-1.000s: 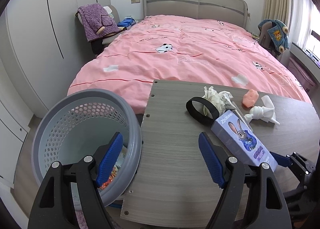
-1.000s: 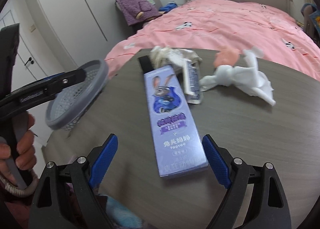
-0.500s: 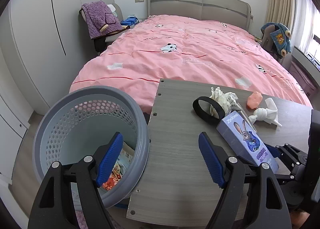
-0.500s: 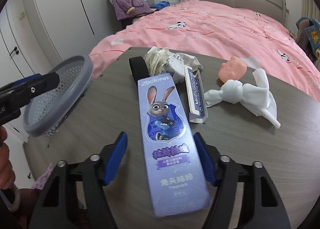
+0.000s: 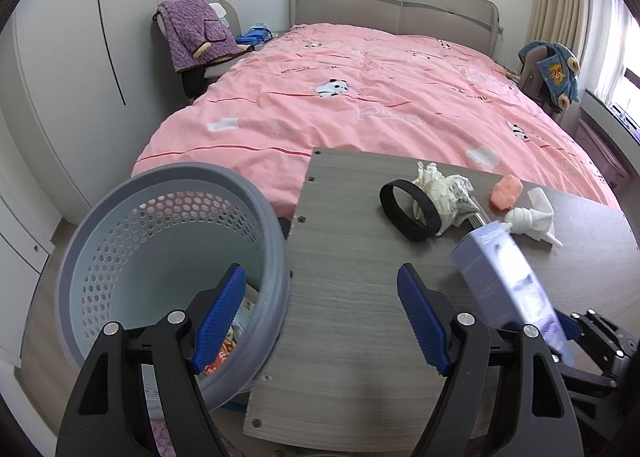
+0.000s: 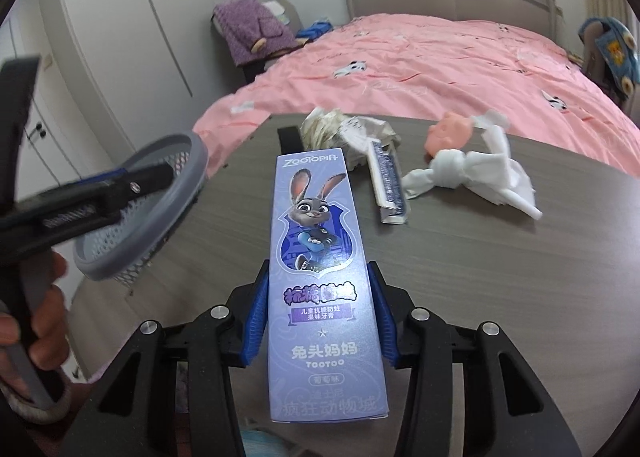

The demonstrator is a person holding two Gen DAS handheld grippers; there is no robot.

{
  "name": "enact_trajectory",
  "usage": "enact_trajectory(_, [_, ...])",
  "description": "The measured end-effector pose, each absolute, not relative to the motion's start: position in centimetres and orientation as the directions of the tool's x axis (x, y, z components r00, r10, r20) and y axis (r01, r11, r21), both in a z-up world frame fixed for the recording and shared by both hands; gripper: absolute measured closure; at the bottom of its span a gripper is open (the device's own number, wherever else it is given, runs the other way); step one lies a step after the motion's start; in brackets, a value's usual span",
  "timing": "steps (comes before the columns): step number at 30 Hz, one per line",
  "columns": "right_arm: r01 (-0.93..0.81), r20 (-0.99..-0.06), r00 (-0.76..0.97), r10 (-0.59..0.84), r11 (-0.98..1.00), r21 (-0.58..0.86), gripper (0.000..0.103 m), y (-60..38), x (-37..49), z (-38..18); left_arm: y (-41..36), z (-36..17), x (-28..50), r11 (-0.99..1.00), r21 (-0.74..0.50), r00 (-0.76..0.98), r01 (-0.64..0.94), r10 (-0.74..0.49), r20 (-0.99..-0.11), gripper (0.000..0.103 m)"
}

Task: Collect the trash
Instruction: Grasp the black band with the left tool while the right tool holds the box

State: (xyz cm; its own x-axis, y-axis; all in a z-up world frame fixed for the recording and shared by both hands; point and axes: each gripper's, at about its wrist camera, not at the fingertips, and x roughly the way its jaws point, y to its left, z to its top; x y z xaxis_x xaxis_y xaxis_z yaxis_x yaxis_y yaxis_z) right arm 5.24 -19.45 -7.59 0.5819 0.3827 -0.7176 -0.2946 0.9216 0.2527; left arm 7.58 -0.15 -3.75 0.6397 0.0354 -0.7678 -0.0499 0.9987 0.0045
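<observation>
My right gripper (image 6: 318, 317) is shut on a purple Zootopia toothpaste box (image 6: 316, 257) and holds it lifted above the grey table (image 6: 460, 269); the box also shows tilted in the left wrist view (image 5: 508, 289). My left gripper (image 5: 320, 321) is open and empty, over the table edge beside a grey perforated trash basket (image 5: 120, 241) that holds some wrappers. On the table lie crumpled paper (image 5: 440, 189), a black band (image 5: 404, 209), a knotted white tissue (image 6: 472, 173), a pink lump (image 6: 450, 133) and a small blue-white box (image 6: 388, 185).
A bed with a pink quilt (image 5: 360, 97) stands right behind the table. A chair with purple clothing (image 5: 192, 37) is by the white wardrobe (image 5: 80, 57). A chair with a blue garment (image 5: 552, 69) is at the right, near the window.
My right gripper moved forward around the toothpaste box, closed on it and lifted it off the table. My left gripper stayed open and shifted slightly.
</observation>
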Motion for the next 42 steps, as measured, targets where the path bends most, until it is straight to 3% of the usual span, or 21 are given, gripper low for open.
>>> enact_trajectory(11, [-0.123, -0.682, 0.669, 0.296, 0.949, 0.291, 0.058, -24.8, 4.4, -6.7, -3.2, -5.4, 10.7, 1.0, -0.015, 0.615, 0.026, -0.027, -0.788, 0.028])
enact_trajectory(31, [-0.059, -0.679, 0.671, 0.297, 0.935, 0.351, 0.058, -27.2, 5.2, -8.3, -6.3, -8.2, 16.3, 0.997, -0.043, 0.595, 0.069, -0.076, -0.8, 0.029])
enact_trajectory(39, [-0.058, -0.682, 0.666, 0.301, 0.933, 0.354, 0.058, -27.2, 5.4, -8.4, -6.1, -8.1, 16.3, 0.992, -0.087, 0.577, 0.095, -0.126, -0.807, 0.078])
enact_trajectory(42, [-0.059, -0.683, 0.666, 0.3, 0.934, 0.353, 0.058, -27.2, 5.4, -8.4, -5.9, -8.1, 16.2, 0.99, -0.098, 0.572, 0.098, -0.137, -0.808, 0.086])
